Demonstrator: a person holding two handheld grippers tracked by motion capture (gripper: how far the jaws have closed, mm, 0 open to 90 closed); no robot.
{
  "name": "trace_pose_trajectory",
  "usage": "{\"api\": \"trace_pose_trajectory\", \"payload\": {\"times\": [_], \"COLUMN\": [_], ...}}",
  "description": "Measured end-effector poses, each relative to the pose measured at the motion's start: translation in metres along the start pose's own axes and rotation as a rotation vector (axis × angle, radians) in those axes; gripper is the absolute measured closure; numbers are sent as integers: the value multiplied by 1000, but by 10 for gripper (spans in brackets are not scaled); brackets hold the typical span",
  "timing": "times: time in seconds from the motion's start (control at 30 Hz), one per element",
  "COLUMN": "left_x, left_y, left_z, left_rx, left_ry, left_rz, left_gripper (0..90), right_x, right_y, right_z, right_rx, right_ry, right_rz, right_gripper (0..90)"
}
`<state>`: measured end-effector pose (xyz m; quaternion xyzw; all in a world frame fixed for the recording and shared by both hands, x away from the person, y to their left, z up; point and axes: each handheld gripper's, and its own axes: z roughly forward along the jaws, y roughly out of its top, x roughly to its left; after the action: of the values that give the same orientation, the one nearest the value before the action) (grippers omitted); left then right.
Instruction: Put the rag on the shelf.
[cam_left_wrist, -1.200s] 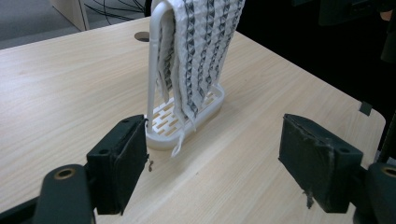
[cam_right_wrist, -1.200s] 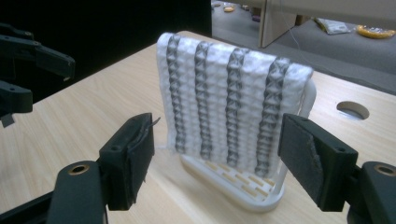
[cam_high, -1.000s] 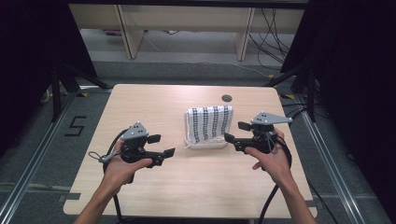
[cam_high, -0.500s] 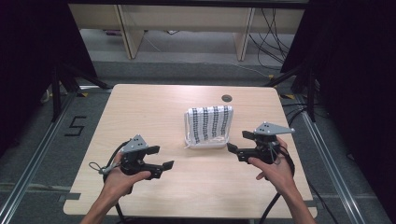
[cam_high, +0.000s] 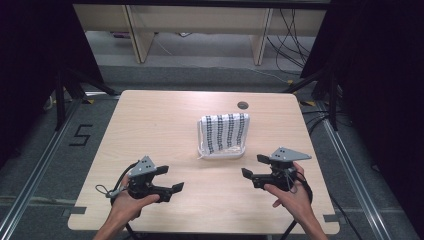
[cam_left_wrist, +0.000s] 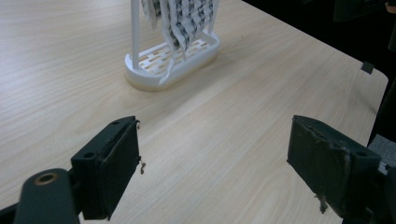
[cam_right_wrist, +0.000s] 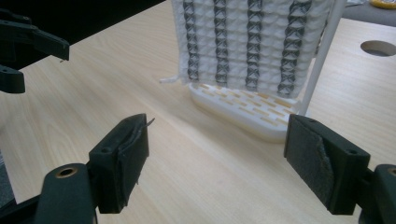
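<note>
Since the earlier frames I see both hands lower and nearer the front edge of the pale wooden surface (cam_high: 150, 125), away from the rack, and both sets of jaws have just been opening with nothing between them.

The white plastic slotted rack (cam_high: 222, 152) with its oval base stands right of the middle of the surface, toward the back, just in front of a round cable hole (cam_high: 243, 105). A white cloth with dark woven stripes (cam_high: 224, 131) hangs over the rack's upright frame and reaches down nearly to the slotted base; I see nothing else in the base. A loose thread end (cam_right_wrist: 169, 79) sticks out at the cloth's lower corner in the right gripper view.

My left gripper (cam_high: 171, 179) is near the front left of the surface, jaws spread wide and released, holding nothing, with bare wood between the pads (cam_left_wrist: 122, 161). My right gripper (cam_high: 253, 166) sits front right, just short of the rack's base, likewise wide open and empty; its worn pads (cam_right_wrist: 133, 154) touch nothing.
</note>
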<state>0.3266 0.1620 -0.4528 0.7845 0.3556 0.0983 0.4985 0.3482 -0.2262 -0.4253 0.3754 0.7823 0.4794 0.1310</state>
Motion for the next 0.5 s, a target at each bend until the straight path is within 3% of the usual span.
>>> {"api": "trace_pose_trajectory", "payload": {"times": [0.07,0.1,0.17,0.2,0.33,0.43,0.5], "left_x": [-1,-2,-2,-3,-4,-5,-6], "left_y": [-4,-5,-8,-10,-17,-23,-26], "left_z": [0,0,0,0,-2,-2,-2], "left_rx": [-4,-2,6,-3,19,26,28], "left_ry": [-2,-2,-5,-8,-6,-1,-4], "left_rz": [-2,-5,-4,-7,-1,-5,0], "left_gripper": [161,162,162,162,162,162,162], "right_x": [3,2,6,5,9,9,10], "right_y": [-2,-3,-6,-8,-17,-26,-31], "right_z": [1,0,0,0,-2,-1,0], "right_rx": [-5,-1,0,-4,1,6,22], "right_ry": [11,-2,13,20,17,16,25], "right_rz": [11,-24,5,-19,2,-11,16], "right_gripper": [233,233,233,233,233,237,236]}}
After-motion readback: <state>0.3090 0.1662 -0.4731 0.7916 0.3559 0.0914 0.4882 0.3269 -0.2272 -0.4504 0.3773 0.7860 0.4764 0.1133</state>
